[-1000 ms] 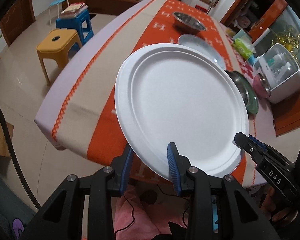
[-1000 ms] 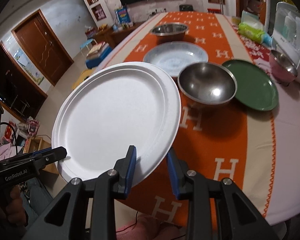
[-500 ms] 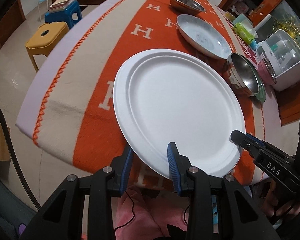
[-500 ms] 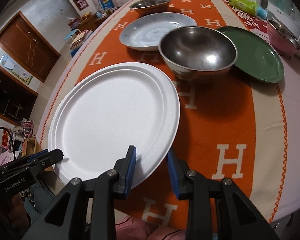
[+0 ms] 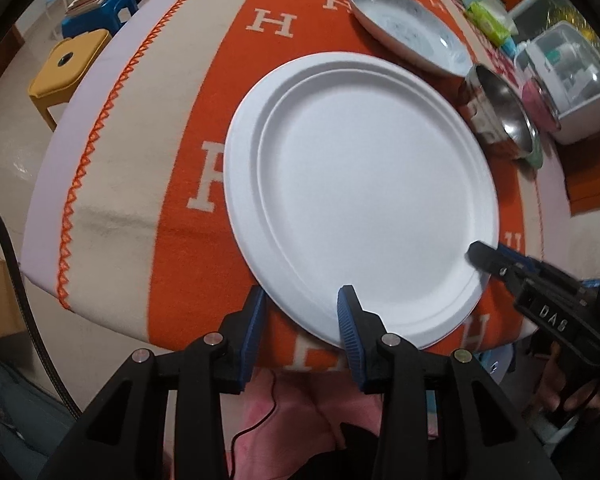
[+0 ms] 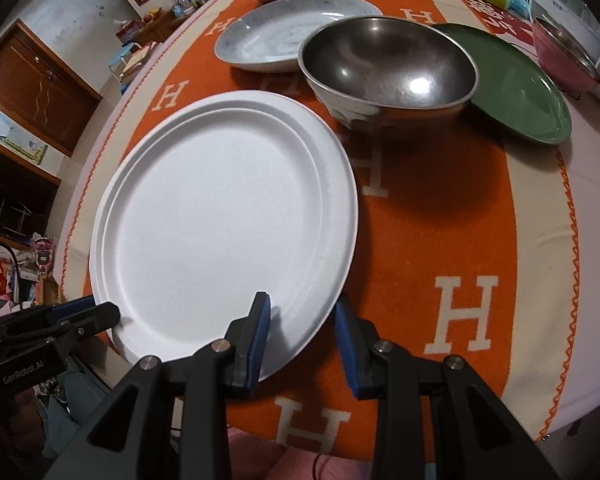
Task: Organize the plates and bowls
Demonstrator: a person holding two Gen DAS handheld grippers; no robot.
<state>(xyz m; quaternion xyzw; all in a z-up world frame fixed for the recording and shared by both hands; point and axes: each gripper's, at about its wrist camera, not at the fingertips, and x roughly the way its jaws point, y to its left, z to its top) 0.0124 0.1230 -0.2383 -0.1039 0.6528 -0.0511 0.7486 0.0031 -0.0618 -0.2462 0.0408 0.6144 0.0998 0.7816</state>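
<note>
1. Left gripper [image 5: 302, 306]: blue-padded fingers [image 5: 256, 320] straddle the near rim of the white plate; jaws parted wider than the rim, whether the pads press it cannot be told. Seen in the right wrist view at the plate's left near edge [image 6: 100, 312].
2. White plate [image 6: 220, 220]: large, round, ridged rim; near-left part of the orange H-pattern tablecloth [image 6: 460, 220], low over or resting on it, which cannot be told. Both grippers meet its near rim.
3. Right gripper [image 6: 302, 306]: left pad over the plate's near rim, right pad just outside it; jaws parted.
4. Blue-grey plate [image 6: 292, 36]: far centre, beyond the white plate.
5. Steel bowl [image 6: 388, 68]: just beyond the white plate, right of centre.
6. Green plate [image 6: 516, 92]: right, partly behind the steel bowl.
7. Pink bowl [image 6: 564, 60]: far right.
</note>
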